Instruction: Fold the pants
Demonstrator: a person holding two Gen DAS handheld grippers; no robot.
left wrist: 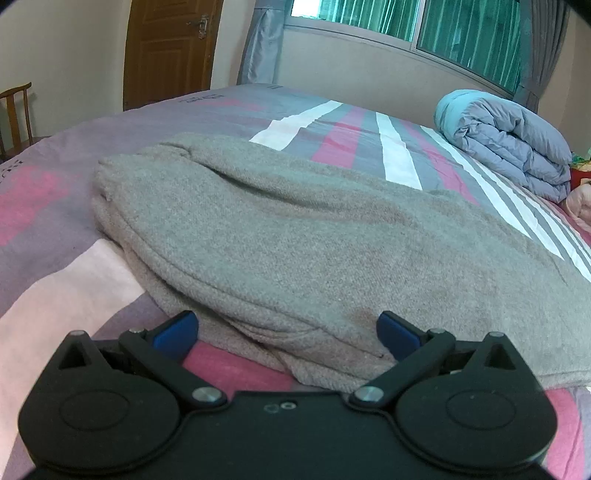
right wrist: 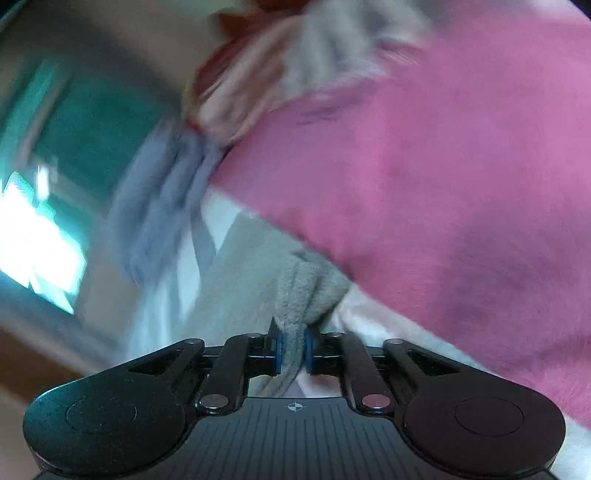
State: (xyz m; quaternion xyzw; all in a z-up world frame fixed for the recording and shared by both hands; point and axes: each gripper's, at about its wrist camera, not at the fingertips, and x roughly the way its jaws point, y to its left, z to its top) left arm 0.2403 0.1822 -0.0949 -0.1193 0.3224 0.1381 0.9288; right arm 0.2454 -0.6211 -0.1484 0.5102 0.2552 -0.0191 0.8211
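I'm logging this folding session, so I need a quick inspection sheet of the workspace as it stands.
Surface: bed with a striped pink, grey and white sheet.
Job's things: grey fleece pants lying bunched on the bed.
Clutter: rolled blue-grey duvet at the far side.
Grippers: left claw open at the pants' near edge; right claw shut on a pinch of grey fabric, its view motion-blurred.
Cables: nothing seen.
Surroundings: wooden door, chair, window with green curtains.
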